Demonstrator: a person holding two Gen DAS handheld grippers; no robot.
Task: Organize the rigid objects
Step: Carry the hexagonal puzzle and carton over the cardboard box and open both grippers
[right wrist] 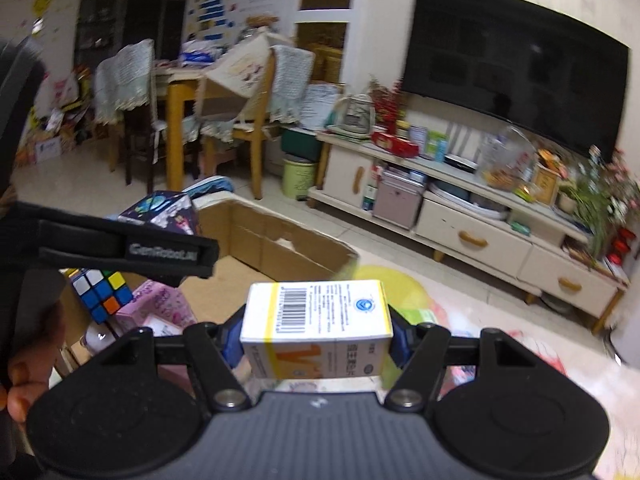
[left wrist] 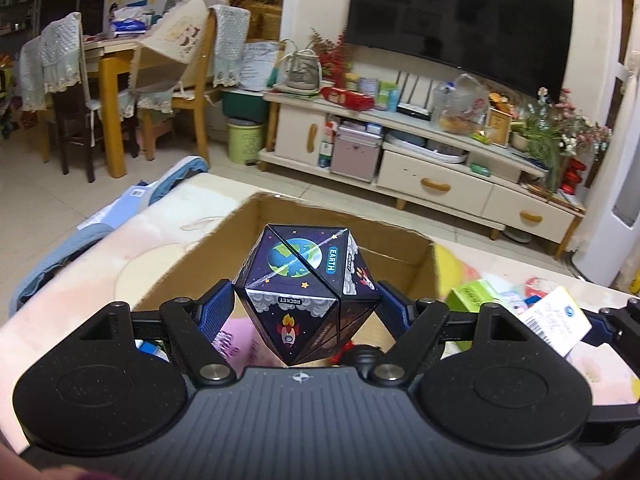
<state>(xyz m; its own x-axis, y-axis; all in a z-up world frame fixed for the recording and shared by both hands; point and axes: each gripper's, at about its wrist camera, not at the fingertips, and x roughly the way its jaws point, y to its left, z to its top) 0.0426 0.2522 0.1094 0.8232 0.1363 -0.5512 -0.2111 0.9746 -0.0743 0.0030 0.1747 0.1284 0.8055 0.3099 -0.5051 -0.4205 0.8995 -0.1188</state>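
Both claws are full: the left gripper (left wrist: 306, 304) is clamped on a space-themed puzzle cube (left wrist: 306, 280), its blue pads (left wrist: 218, 308) pressed to either side of the dark, faceted block printed with "EARTH" and "ROCKET" panels. The right gripper (right wrist: 316, 336) is closed on a white and yellow medicine box (right wrist: 318, 320), barcode face up, held level between its fingers.

Just beyond the left claw, the puzzle cube hangs over the open mouth of a cardboard box (left wrist: 404, 248) standing on a pale, patterned tabletop (left wrist: 120, 248). Seen from the right wrist, a Rubik's cube (right wrist: 102, 288) and a pink carton (right wrist: 160, 300) already lie in the near end of that cardboard box, below the left gripper's black arm. The medicine box is held above the table at the cardboard box's right side, not over its opening. A hand (right wrist: 24, 376) shows at the left edge of the right wrist view.

To the right of the cardboard box, a green carton (left wrist: 472, 294) lies on the table. Farther off, a cream TV cabinet (left wrist: 436, 184) crowded with bottles, boxes and flowers lines the wall beneath a dark television (left wrist: 460, 16), and a wooden dining table with covered chairs (left wrist: 116, 64) stands at the back left.
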